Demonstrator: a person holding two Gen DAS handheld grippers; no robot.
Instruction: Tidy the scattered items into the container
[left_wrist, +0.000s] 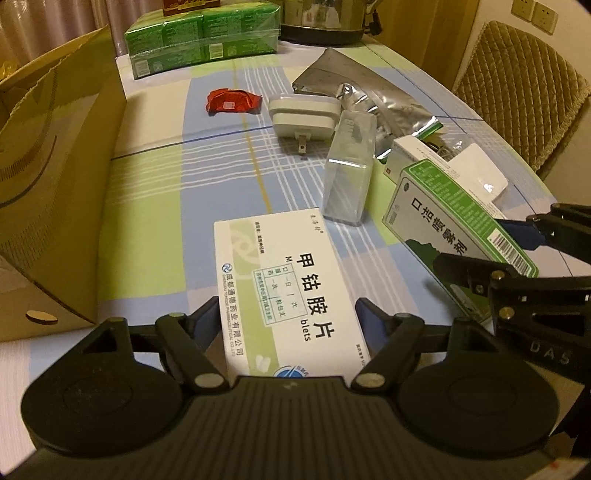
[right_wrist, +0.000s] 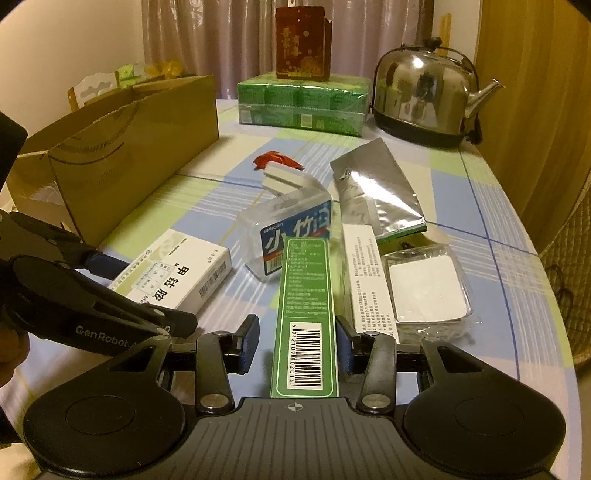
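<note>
Two cartons are being straddled at once, one by each tool, and the coming move is judged to turn on where the cardboard box (right_wrist: 122, 155) lies from them: it is standing on the table (left_wrist: 155, 192) to the left, open at the top, so both loads would have to be carried leftward and up over its wall. The left tool (left_wrist: 291, 325) is nearer to it.

The white tablet box (left_wrist: 280, 291) is lying flat with its long axis running straight out along the left tool's fingers, its near end between the blue pads (left_wrist: 369, 325). The jaws are standing about as wide as the carton; whether the pads are pressing on its sides is not being shown clearly.

The green spray box (right_wrist: 306, 314) is likewise lying lengthwise between the fingers of the right tool (right_wrist: 295, 343), barcode end nearest the camera. A gap is being left on its left side, so that tool is being read as open around the carton, not clamped.

The right wrist view is showing both pads against the green carton and the open mouth of the cardboard box. The left wrist view is instead showing that the green carton's far end is tilted up, resting among the other scattered things, near a clear plastic case (left_wrist: 347, 170) and a white plug adapter (left_wrist: 303, 118).
</note>
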